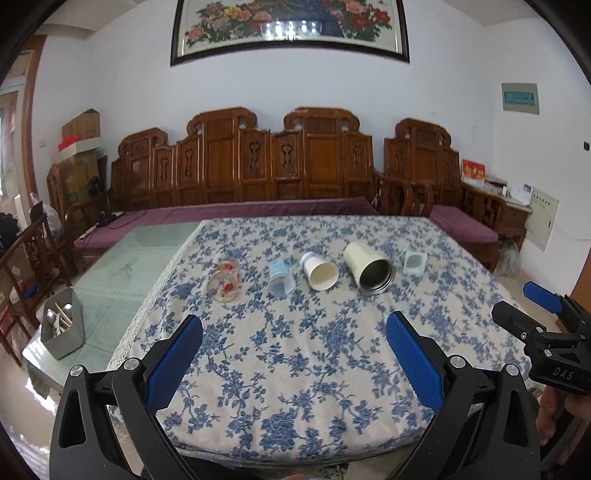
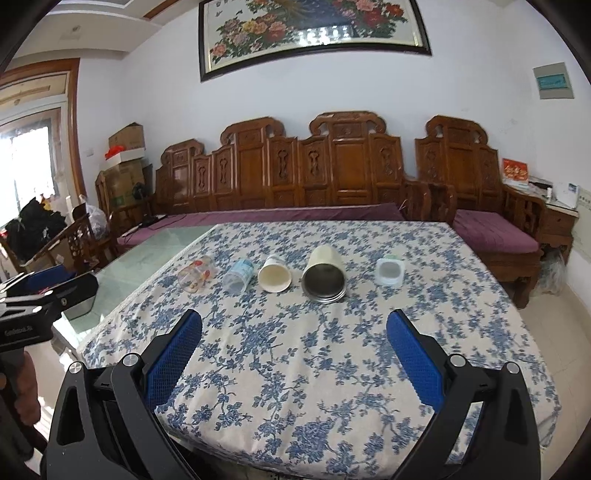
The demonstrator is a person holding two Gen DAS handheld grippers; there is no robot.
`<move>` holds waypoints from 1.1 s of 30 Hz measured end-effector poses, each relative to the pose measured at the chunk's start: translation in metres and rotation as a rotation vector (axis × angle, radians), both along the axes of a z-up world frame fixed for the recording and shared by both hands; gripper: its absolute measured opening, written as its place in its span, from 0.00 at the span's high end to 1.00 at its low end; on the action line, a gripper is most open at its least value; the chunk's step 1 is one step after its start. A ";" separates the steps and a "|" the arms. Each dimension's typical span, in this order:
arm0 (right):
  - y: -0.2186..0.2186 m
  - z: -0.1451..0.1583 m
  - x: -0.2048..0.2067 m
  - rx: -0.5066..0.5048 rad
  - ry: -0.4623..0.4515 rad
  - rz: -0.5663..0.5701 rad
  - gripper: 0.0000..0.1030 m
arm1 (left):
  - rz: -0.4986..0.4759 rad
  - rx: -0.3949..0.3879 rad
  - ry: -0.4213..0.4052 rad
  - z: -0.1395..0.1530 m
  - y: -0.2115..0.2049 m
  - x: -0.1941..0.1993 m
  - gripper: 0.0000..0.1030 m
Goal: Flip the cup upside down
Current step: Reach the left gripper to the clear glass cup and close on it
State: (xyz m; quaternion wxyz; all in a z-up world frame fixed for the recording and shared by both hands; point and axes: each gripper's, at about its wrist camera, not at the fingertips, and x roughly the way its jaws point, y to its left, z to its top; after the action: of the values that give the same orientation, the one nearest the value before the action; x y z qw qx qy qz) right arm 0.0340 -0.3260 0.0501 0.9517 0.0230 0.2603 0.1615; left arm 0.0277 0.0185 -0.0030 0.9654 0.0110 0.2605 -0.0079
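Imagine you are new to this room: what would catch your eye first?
A row of five cups lying on their sides across the blue-flowered tablecloth, the big cream metal cup most of all. Behind the table stands a carved wooden bench, with a flower painting above it.

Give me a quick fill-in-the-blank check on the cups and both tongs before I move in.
1. The cups on the tablecloth number ____.
2. The steel-lined cup lies on its ____, mouth toward the camera.
3. The left tongs and right tongs are both ____, holding nothing.
4. The paper cup lies between the steel-lined cup and the ____ plastic cup.

Missing words: five; side; open; clear
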 end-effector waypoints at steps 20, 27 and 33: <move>0.082 -0.075 0.135 -0.071 0.190 0.201 0.09 | 0.047 0.021 0.220 -0.046 0.079 0.160 0.12; 0.113 -0.100 0.172 -0.091 0.225 0.251 0.10 | 0.045 -0.007 0.327 -0.075 0.110 0.229 0.17; 0.131 -0.118 0.191 -0.093 0.260 0.270 0.10 | 0.009 0.018 0.434 -0.098 0.121 0.289 0.26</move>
State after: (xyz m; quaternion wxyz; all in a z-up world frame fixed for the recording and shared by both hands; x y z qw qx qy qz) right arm 0.2246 -0.1946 -0.0679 0.8798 -0.0358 0.3888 0.2713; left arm 0.3163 0.1396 -0.1015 0.8865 0.0166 0.4625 -0.0034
